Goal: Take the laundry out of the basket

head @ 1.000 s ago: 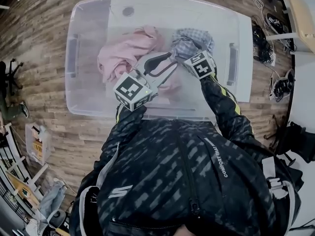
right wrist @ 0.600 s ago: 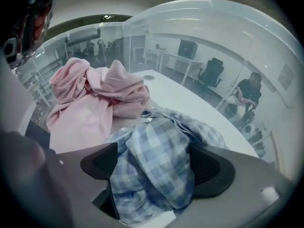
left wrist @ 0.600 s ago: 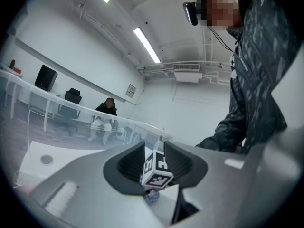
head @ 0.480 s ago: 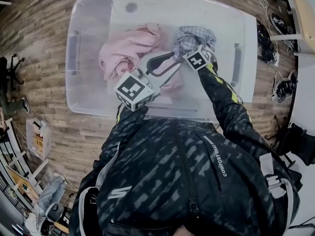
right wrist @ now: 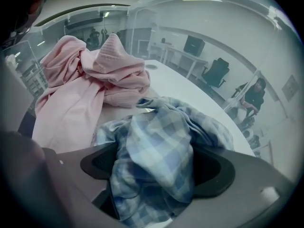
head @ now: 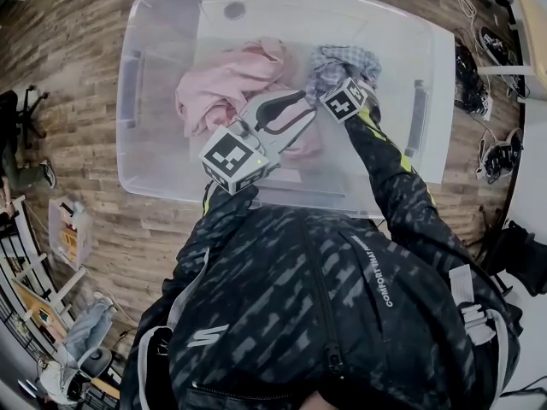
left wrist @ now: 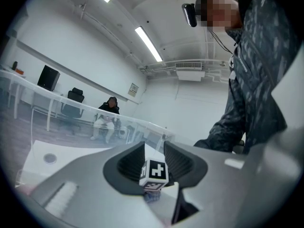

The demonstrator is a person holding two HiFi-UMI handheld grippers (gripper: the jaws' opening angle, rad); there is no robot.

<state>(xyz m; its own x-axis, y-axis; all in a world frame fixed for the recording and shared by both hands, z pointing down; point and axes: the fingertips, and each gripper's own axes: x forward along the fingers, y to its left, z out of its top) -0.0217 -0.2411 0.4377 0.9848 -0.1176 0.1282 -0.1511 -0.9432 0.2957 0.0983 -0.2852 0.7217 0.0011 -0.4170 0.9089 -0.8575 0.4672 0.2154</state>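
Basket [head: 256, 11]: right tongs [right wrist: 156, 167] wide around cloth [right wrist: 161, 127]

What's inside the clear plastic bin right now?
A pink garment and a blue checked cloth, which sits between the open jaws of the right gripper. Whatever lies beneath the clothes is covered.

Premises assessed as an office-type workroom or lab, on the evidence of ceiling strip lights [left wrist: 148, 42], plain white walls, a long white desk [left wrist: 23, 81] bearing a monitor [left wrist: 48, 77], swivel chairs [left wrist: 74, 99], a seated person [left wrist: 108, 115], wood-plank flooring [head: 77, 84], and loose cables and equipment [head: 489, 152] at the floor's edge.
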